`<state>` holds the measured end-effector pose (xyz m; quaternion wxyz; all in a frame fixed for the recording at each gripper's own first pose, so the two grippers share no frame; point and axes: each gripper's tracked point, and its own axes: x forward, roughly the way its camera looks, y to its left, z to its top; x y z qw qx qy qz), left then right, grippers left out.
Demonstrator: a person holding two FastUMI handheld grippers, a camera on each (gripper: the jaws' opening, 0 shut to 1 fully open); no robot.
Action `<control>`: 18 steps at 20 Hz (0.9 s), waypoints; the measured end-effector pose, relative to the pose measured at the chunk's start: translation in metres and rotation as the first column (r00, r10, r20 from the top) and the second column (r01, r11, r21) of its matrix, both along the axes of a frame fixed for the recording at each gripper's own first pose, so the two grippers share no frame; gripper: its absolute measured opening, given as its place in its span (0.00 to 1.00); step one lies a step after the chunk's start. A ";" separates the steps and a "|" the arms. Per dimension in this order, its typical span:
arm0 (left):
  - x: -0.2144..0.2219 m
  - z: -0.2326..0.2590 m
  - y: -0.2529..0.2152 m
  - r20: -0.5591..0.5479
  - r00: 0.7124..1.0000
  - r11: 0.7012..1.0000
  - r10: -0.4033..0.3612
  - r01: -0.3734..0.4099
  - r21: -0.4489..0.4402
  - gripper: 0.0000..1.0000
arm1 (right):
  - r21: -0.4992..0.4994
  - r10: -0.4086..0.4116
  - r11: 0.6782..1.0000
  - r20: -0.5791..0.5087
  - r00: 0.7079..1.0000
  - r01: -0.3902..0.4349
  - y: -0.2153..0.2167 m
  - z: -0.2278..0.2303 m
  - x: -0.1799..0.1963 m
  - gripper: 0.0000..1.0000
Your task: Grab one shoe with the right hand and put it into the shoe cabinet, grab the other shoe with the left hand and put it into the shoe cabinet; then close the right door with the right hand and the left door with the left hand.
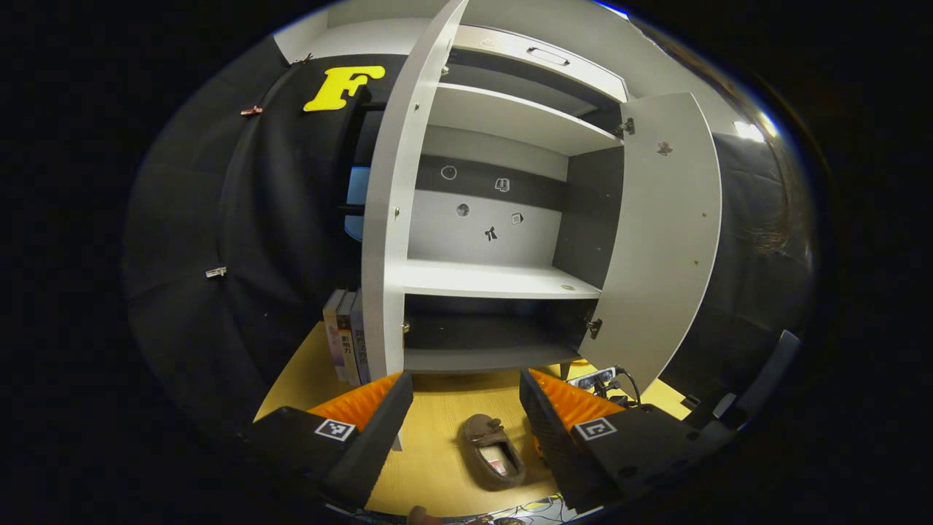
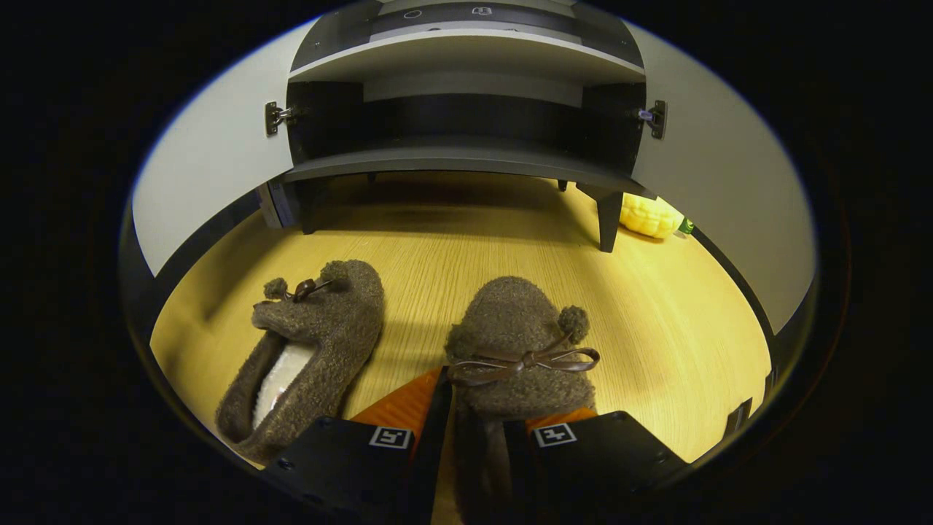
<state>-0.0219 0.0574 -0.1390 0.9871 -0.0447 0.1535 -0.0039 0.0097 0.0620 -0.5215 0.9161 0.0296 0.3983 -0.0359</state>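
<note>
In the right gripper view, two brown fuzzy slippers lie on the wooden floor in front of the shoe cabinet (image 2: 452,157). My right gripper (image 2: 475,402) is shut on the rim of the right slipper (image 2: 517,328), which has a bow and a pompom. The left slipper (image 2: 313,335) lies free beside it, tilted onto its side. In the left gripper view, my left gripper (image 1: 465,379) hangs open and high, facing the open cabinet (image 1: 496,281). One slipper (image 1: 492,452) lies on the floor far below, between its fingers. The cabinet's shelves are bare.
Both cabinet doors stand wide open, the left door (image 1: 390,219) and the right door (image 1: 663,233). Books (image 1: 346,335) lean by the cabinet's left side. A power strip (image 1: 598,378) with cables lies at the lower right. A yellow object (image 2: 649,215) sits behind a cabinet leg (image 2: 609,219).
</note>
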 end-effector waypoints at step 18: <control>-0.002 -0.009 -0.009 -0.024 1.000 1.000 0.008 -0.008 -0.010 0.93 | -0.026 0.060 0.998 -0.004 0.998 -0.060 -0.003 0.006 0.003 0.11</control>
